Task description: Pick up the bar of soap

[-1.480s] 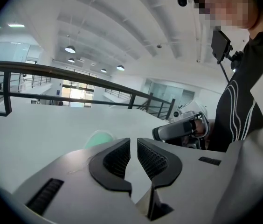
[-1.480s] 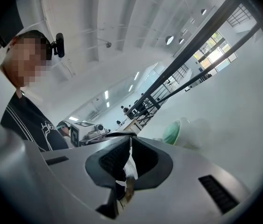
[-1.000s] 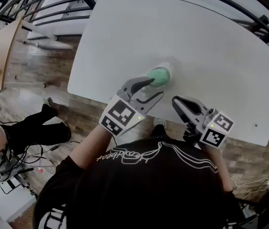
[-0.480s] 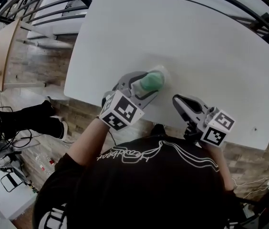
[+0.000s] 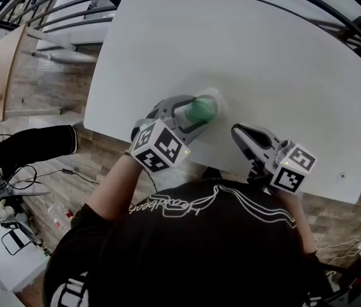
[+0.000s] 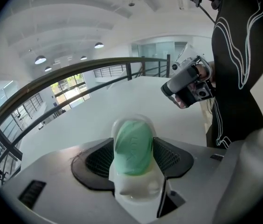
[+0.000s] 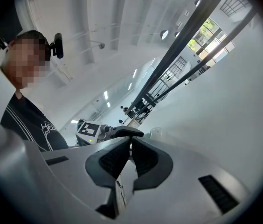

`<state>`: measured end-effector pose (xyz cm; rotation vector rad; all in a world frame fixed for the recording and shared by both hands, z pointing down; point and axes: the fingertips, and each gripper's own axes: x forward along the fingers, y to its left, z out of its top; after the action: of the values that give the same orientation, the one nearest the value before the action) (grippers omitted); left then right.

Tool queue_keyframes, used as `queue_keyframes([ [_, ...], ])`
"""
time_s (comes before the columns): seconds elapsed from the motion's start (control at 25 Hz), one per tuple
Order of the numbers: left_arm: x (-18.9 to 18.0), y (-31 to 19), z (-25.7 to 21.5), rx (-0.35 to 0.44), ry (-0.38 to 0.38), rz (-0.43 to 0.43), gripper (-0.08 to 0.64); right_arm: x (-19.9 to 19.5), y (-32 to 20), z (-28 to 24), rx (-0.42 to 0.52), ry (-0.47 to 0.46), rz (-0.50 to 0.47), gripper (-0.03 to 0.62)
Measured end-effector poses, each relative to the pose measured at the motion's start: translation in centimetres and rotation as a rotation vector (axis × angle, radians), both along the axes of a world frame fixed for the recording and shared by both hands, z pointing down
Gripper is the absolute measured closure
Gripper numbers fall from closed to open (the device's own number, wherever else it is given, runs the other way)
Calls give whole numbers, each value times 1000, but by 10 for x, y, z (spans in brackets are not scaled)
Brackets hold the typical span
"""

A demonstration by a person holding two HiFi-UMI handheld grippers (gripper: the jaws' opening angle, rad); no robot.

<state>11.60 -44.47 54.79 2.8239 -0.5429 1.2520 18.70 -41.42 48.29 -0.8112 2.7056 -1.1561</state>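
A green bar of soap (image 5: 201, 109) lies in a clear plastic dish (image 5: 216, 96) near the front edge of the white table (image 5: 264, 56). My left gripper (image 5: 198, 112) reaches over that edge, and its jaws stand wide on either side of the soap. In the left gripper view the soap (image 6: 132, 143) fills the gap between the dark pads (image 6: 100, 158), and no squeeze shows. My right gripper (image 5: 238, 134) hovers to the right of the soap, shut and holding nothing. Its pads (image 7: 145, 158) nearly meet in the right gripper view.
The table's front edge (image 5: 136, 139) runs just under both grippers. Black railings (image 5: 72, 8) border the far side. On the wooden floor at the left are a person's leg (image 5: 33, 147) and cables (image 5: 52, 178). A wooden board (image 5: 1, 62) stands farther left.
The left gripper's jaws have spread and slid forward around the soap. The right gripper has hardly moved. The person on the floor has shifted left.
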Motion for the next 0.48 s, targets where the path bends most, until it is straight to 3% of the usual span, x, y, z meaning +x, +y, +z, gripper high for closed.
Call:
queue_keyframes([
  [0.48, 1, -1, 8, -12, -40, 55, 305, 1, 1, 2, -1, 6, -8, 574],
])
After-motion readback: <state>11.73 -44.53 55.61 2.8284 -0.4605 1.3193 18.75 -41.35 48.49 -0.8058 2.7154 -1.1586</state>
